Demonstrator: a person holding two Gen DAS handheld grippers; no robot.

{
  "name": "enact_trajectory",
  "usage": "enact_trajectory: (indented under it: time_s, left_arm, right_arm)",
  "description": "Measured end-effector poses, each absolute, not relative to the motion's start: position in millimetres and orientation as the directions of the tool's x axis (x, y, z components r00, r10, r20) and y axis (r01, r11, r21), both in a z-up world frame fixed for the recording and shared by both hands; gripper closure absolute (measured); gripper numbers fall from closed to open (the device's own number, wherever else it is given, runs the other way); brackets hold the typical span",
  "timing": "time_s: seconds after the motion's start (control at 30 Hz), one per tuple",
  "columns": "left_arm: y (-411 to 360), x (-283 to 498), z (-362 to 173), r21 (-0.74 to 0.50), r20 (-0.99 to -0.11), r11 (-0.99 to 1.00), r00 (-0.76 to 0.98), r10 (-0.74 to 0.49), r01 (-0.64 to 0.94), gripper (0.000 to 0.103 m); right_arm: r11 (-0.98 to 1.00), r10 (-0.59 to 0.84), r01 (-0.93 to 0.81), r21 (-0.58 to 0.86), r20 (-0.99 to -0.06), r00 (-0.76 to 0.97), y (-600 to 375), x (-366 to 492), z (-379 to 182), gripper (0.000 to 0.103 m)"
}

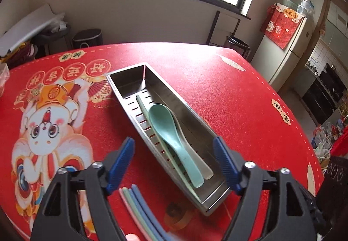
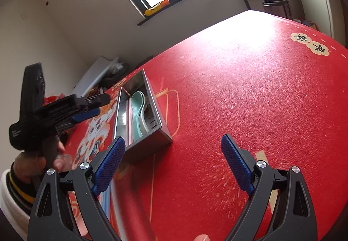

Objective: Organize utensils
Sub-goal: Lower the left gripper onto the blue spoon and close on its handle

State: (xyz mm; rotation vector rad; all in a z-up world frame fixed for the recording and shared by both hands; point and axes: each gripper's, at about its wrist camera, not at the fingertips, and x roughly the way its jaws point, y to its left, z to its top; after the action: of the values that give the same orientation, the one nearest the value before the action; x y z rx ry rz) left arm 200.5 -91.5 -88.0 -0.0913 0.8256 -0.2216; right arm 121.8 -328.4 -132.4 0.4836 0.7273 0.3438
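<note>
Jaws of left gripper (image 1: 174,162) spread wide, nothing between pads, above steel tray (image 1: 130,108). Right gripper (image 2: 174,162) also spread, empty, over red tablecloth (image 2: 250,88). Teal spoon (image 1: 171,136) and white spoon (image 1: 195,154) lie inside tray; chopsticks (image 1: 134,199) on cloth just beside it.

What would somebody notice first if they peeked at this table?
The bright red tablecloth with its cartoon lion dancer at the left grabs the eye. In the middle lies a long steel utensil tray, with a teal spoon stacked on a pale spoon inside it.
</note>
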Motion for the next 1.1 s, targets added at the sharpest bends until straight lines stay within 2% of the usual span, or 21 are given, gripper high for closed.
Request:
enact_trajectory:
  time_s: [0.03, 0.13, 0.4, 0.63, 0.77, 0.9, 1.1]
  left_arm:
    - [-86, 192, -85, -0.149, -0.711, 0.977, 0.669, -0.215, 0.156, 0.013]
    - [-67, 168, -81, -0.107, -0.706, 0.985, 0.687, -0.173, 0.138, 0.008]
    - [-22, 99, -95, 0.013, -0.707, 0.997, 0.705, -0.047, 0.080, 0.006]
    - [5, 59, -112, -0.025, -0.707, 0.995, 0.703, -0.085, 0.094, 0.006]
    - [7, 46, -117, 0.006, -0.697, 0.994, 0.713, -0.074, 0.108, 0.006]
    - [11, 39, -124, -0.034, -0.700, 0.989, 0.703, -0.124, 0.141, 0.006]
    - [20, 38, -137, -0.095, -0.710, 0.989, 0.689, -0.146, 0.112, 0.006]
  right_arm:
    - [0.836, 0.460, -0.134, 0.532, -0.545, 0.701, -328, 121, -132, 0.016]
    - [0.837, 0.457, -0.139, 0.529, -0.538, 0.708, -328, 120, -131, 0.016]
    - [0.855, 0.427, -0.128, 0.503, -0.540, 0.725, -326, 110, -126, 0.016]
    - [0.909, 0.351, -0.119, 0.399, -0.583, 0.733, -311, 98, -114, 0.016]
    - [0.898, 0.386, -0.143, 0.415, -0.592, 0.708, -299, 86, -115, 0.016]
    - [0.893, 0.382, -0.128, 0.431, -0.578, 0.721, -292, 75, -116, 0.016]
    - [0.932, 0.319, -0.127, 0.338, -0.604, 0.730, -276, 71, -109, 0.016]
